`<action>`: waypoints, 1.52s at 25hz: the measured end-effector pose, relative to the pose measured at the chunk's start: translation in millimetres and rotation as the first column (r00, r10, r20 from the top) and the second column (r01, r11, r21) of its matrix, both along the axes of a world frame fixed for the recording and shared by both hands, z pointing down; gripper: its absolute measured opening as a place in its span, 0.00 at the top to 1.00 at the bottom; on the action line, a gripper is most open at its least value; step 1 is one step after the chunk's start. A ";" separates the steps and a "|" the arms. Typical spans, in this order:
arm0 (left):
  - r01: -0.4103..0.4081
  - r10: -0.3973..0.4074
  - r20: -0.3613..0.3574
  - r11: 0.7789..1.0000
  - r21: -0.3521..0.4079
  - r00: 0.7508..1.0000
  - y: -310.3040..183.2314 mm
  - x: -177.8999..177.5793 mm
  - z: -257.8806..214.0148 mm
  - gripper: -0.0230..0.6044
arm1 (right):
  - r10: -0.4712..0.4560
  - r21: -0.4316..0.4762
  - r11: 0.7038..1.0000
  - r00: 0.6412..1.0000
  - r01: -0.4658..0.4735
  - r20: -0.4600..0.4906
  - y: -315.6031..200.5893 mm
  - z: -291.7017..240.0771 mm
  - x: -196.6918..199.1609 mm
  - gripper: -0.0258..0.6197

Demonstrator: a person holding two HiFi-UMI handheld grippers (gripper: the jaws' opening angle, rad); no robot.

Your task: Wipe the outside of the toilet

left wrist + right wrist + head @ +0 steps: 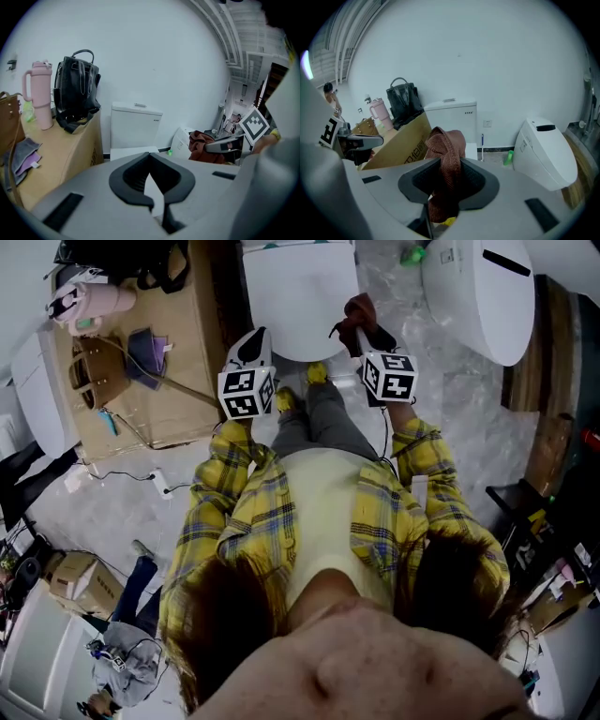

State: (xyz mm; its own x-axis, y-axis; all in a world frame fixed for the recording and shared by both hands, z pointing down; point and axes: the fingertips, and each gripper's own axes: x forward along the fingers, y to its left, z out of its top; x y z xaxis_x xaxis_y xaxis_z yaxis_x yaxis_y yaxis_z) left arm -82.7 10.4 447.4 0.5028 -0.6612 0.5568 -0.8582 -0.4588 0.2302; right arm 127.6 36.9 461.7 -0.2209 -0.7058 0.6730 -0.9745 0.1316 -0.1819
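The right gripper (361, 329), fingers clamped on a bunched rust-brown cloth (446, 150), and the left gripper (251, 351), fingers closed together and empty, hover at the front of the white ceramic toilet (300, 287); the loosely pinched cloth may slip free under hard wiping drag.

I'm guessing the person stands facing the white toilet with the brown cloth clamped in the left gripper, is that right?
Not quite: the brown cloth is clamped in the right gripper, as the right gripper view shows. The left gripper has its jaws together with nothing between them. The rest holds: the person does stand facing the white toilet.
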 end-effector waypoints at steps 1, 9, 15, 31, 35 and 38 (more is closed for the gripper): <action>0.004 -0.004 -0.004 1.000 0.003 1.000 2.1 -1.3 -2.9 0.96 | 0.000 0.006 1.000 1.000 0.000 0.003 2.5 -4.0 -1.3 0.77; 0.077 -0.075 -0.054 0.997 0.030 0.996 7.3 -23.7 -30.2 0.96 | 0.004 0.051 0.999 1.000 -0.005 0.021 16.4 -33.2 -16.2 0.77; 0.088 -0.084 -0.063 0.995 0.052 0.994 13.9 -35.0 -44.7 0.96 | 0.015 0.071 0.997 0.999 -0.017 0.036 26.9 -46.9 -26.0 0.77; 0.086 -0.077 -0.091 0.992 0.095 0.993 18.8 -37.1 -68.9 0.96 | 0.043 0.112 0.993 0.998 -0.048 0.047 41.9 -72.1 -37.9 0.77; 0.090 -0.081 -0.093 0.991 0.097 0.992 18.3 -38.6 -68.8 0.96 | 0.044 0.124 0.991 0.998 -0.051 0.053 42.0 -76.6 -40.1 0.77; 0.095 -0.086 -0.094 0.991 0.097 0.992 19.4 -38.7 -70.0 0.96 | 0.041 0.126 0.991 0.998 -0.047 0.054 43.2 -78.9 -40.5 0.77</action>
State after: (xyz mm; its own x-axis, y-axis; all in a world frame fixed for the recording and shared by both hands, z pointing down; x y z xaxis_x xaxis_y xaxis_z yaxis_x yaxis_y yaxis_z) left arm -121.4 29.8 377.4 0.4833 -0.7570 0.4398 -0.8752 -0.4053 0.2642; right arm 87.1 80.2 382.9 -0.2199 -0.7947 0.5658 -0.9696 0.1140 -0.2167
